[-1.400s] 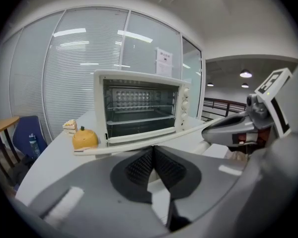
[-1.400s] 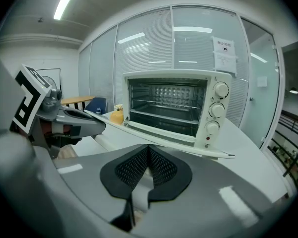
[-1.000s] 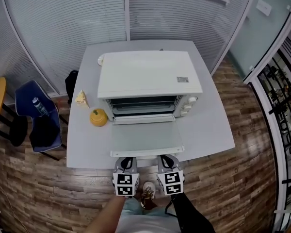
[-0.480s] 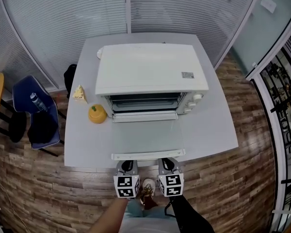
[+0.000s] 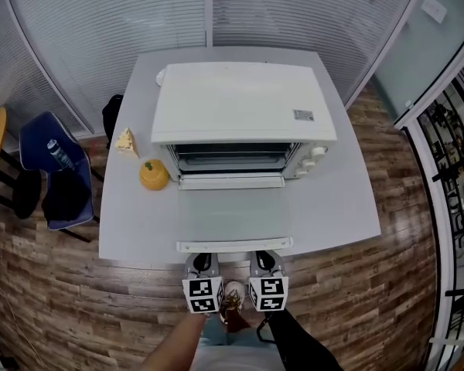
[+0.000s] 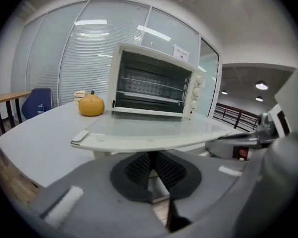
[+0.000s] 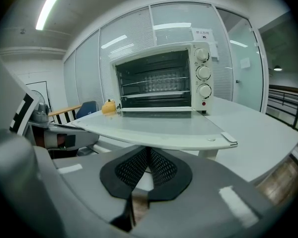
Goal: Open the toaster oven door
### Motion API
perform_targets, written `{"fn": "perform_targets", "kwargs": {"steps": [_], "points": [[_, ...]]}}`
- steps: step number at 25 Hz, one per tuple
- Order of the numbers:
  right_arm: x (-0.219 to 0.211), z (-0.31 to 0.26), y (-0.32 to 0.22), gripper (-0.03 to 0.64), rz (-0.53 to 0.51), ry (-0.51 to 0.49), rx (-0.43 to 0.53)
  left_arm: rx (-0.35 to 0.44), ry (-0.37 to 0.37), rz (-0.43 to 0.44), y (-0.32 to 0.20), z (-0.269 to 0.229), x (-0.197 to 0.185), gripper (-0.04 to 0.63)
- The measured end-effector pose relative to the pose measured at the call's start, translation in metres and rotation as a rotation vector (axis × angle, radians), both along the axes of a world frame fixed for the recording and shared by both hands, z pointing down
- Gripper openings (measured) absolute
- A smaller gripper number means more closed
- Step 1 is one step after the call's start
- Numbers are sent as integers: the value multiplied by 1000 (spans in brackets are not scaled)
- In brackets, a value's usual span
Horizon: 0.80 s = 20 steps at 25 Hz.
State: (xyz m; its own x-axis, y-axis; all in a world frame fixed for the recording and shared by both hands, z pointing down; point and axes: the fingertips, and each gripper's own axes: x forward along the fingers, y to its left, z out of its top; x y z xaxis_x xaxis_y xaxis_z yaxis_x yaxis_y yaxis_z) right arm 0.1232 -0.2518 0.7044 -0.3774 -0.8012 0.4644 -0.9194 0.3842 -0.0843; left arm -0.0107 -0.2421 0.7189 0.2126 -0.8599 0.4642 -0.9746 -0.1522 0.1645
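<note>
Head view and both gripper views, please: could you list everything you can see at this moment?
toaster oven: one, white, middle of the table
oven door: one, glass in a white frame, folded down flat towards the person
knobs: three, white, stacked at the oven's front right
table: one, light grey
round fruit-like thing: one, orange-yellow, on the table left of the oven
wedge: one, pale yellow, just behind it
chair: one, blue, on the floor left of the table
left gripper: one, grey, jaws together, empty, just off the door's handle edge
right gripper: one, grey, jaws together, empty, beside the left
</note>
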Motion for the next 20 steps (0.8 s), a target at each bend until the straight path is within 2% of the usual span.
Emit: {"fn": "perform_targets", "kwargs": {"steps": [10,14,17,20], "points": [[2,-1,3,2,-13,-30,57,6,-2,-5,2,0,2,58],[2,-4,2,2,-20,-28,71,40,-17,4,2,-4,1,57],[2,-3,2,2,-4,-41,64,86,-57,14,19,0,-1,58],[4,-4,0,2,17,-50,75,73,-42,22,37,5,-2,58]]}}
